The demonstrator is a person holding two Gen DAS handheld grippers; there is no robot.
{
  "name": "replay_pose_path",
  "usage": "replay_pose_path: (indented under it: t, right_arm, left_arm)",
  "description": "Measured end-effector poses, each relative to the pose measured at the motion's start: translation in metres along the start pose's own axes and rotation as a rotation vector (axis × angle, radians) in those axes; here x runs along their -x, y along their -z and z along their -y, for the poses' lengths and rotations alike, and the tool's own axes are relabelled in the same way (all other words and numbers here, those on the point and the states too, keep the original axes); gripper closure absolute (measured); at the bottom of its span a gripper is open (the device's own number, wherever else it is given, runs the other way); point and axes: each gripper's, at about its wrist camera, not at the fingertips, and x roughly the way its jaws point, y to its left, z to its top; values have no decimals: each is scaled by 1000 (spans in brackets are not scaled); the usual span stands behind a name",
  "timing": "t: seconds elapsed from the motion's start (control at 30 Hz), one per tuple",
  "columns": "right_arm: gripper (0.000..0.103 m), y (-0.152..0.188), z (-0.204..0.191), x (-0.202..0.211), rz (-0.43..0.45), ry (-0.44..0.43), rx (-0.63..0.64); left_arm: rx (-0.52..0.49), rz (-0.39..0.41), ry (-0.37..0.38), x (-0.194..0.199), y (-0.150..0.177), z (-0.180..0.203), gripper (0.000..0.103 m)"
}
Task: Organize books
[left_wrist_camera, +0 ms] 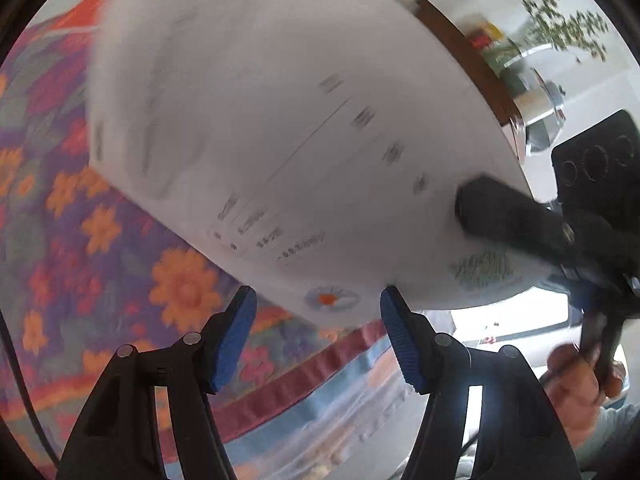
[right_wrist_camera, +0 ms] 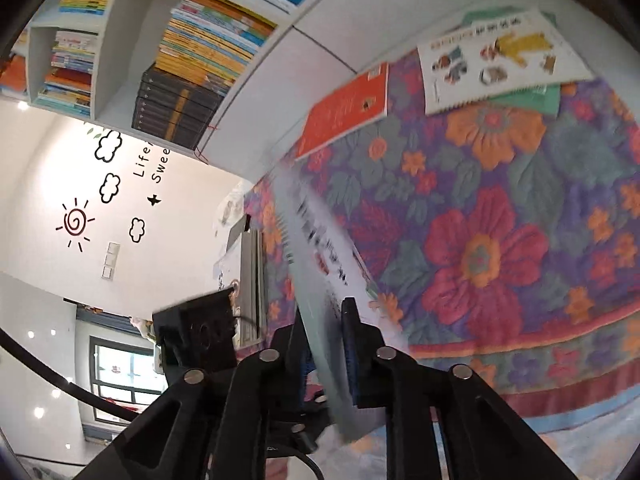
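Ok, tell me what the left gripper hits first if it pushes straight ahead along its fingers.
Probably the white book that the right gripper is holding up: its lower edge hangs just beyond the left gripper, whose jaws stand open. Below that edge lies the floral cloth. Blur makes depth uncertain.

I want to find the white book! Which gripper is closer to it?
Right. The right gripper is shut on the white book, its fingers pinching the edge. The left gripper sits open just below it, not touching.

wrist views, close, sharing white book point(left_wrist_camera: 260, 120)
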Motion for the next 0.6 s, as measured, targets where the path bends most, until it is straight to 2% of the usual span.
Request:
replay_pose_path:
  t: [0.07, 0.1, 0.17, 0.23, 0.3, 0.4, 0.47, 0.5, 0.53, 0.6]
  right_arm:
    - [82, 1, 0, -2, -12, -3, -1]
    - [82, 1, 1, -6, -25, -22, -17]
    - [82, 10, 12, -12, -74, -110, -75]
    - [83, 23, 15, -22, -126, -160, -103]
    - [81, 36, 9, -37, -188, -171, -82]
    - [74, 54, -4, -71, -327, -165, -35]
    - [74, 61, -8, -87, -415, -246, -57]
    - [74, 61, -10, -90, -426, -266, -64]
    - [74, 59, -11, -90, -421, -257, -50]
    - [74, 49, -10, -89, -385, -184, -9]
  left_arm:
    - [15, -6, 3, 8, 7, -8, 42]
    - [59, 7, 6, 20, 14, -19, 42]
    - [153, 48, 0, 50, 33, -45, 42]
    - [264, 123, -8, 89, 54, -73, 42]
    - [367, 225, 19, 130, 72, -94, 42]
    - [447, 341, 44, 161, 78, -108, 42]
    - [468, 350, 7, 165, 85, -114, 42]
    - [474, 334, -32, 161, 88, -119, 42]
    - [479, 312, -61, 158, 94, -124, 42]
    - [489, 251, -120, 147, 107, -131, 42]
